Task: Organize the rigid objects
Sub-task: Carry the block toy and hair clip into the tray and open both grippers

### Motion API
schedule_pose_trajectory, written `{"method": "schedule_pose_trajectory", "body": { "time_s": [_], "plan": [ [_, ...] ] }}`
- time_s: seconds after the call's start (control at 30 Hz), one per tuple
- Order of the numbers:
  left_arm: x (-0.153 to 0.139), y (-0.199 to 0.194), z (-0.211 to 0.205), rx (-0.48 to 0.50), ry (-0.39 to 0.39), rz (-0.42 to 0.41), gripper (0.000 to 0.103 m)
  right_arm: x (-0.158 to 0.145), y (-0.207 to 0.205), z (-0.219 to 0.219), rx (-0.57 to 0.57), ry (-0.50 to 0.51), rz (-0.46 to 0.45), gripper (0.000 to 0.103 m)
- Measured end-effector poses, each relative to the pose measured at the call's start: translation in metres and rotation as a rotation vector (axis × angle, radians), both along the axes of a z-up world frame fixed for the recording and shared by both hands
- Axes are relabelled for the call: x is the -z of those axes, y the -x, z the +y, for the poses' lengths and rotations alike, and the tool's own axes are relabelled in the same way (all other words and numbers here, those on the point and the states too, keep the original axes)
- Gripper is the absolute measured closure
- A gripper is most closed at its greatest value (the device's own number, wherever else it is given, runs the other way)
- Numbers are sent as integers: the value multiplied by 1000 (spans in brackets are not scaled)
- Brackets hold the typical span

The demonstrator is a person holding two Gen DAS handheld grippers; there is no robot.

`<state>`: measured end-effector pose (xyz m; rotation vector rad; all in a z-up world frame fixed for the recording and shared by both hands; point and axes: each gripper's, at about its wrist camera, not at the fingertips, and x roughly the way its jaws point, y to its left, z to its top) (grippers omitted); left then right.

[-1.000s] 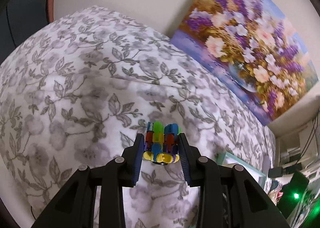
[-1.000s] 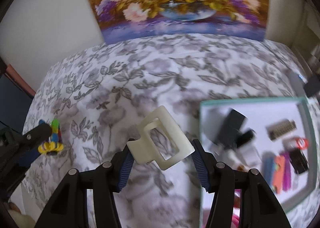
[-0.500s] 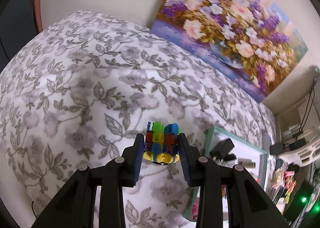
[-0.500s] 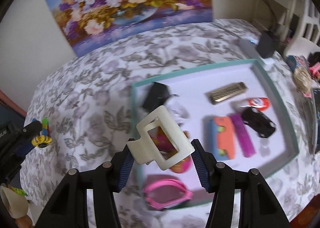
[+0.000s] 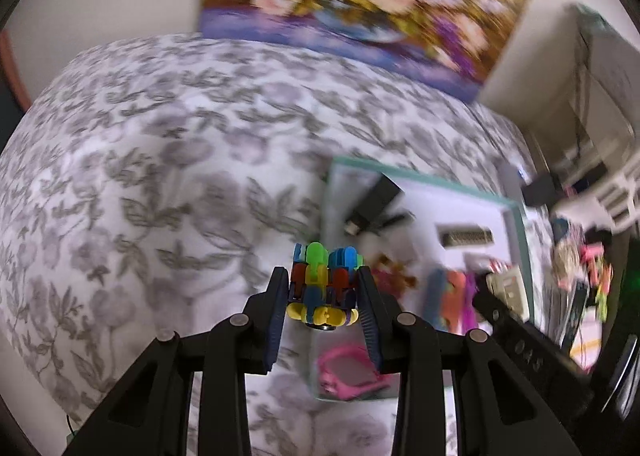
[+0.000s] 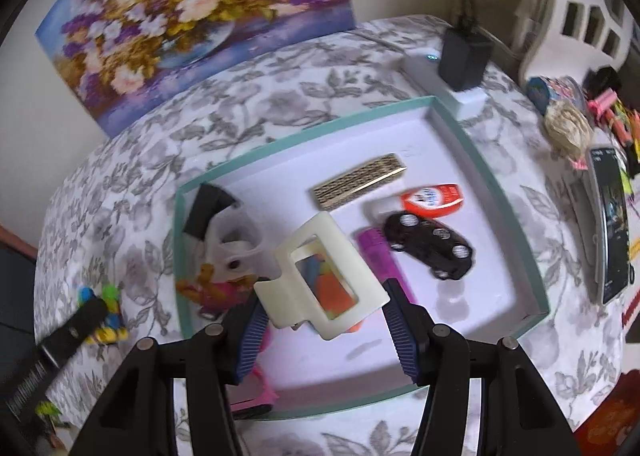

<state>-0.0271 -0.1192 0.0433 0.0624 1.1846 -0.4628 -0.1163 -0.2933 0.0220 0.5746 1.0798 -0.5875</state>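
Both hands loaded, both over or near the tray (image 6: 496, 191).

Left gripper (image 5: 325, 296): my jaws are clamped on the multicoloured block toy (image 5: 324, 282), pads pressing its two flanks. I hold it low on its body so the green and blue pegs stand proud at 12 o'clock, clear of the pads, and it can drop straight out when I let go. The tray's near-left corner sits at about 2 o'clock from this toy, so it hangs over the floral cloth (image 5: 140, 175) just beside the rim, not yet over the tray floor. This view is blurred; fine detail is unreliable.

Right gripper (image 6: 326, 308): jaws closed on the cream hair claw clip (image 6: 324, 276), gripped across its width, frame tilted so its open window faces the camera. It hangs above the tray interior, low centre.

Tray contents, read from the right wrist view: black toy car (image 6: 430, 250) at 2 o'clock of the clip, purple tube (image 6: 380, 260) just beside the car, red-and-white bottle (image 6: 432, 197) and a tan ridged bar (image 6: 360, 181) towards 1 o'clock, a black adapter (image 6: 208, 207) at 10 o'clock.

Judgement: the bare white floor at 3 o'clock of the clip looks the sensible landing spot; releasing here risks landing on the orange item under it.
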Motion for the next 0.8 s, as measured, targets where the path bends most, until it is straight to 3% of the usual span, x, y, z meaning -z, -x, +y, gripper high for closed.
{"method": "schedule_pose_trajectory", "body": {
  "time_s": [0.4,0.8],
  "plan": [
    [22,36,-50,133,-45,70,67,14,27,-40,87,-37,38,44],
    [33,42,-60,165,-95,80,67,23,25,-40,64,-48,69,43]
  ]
}}
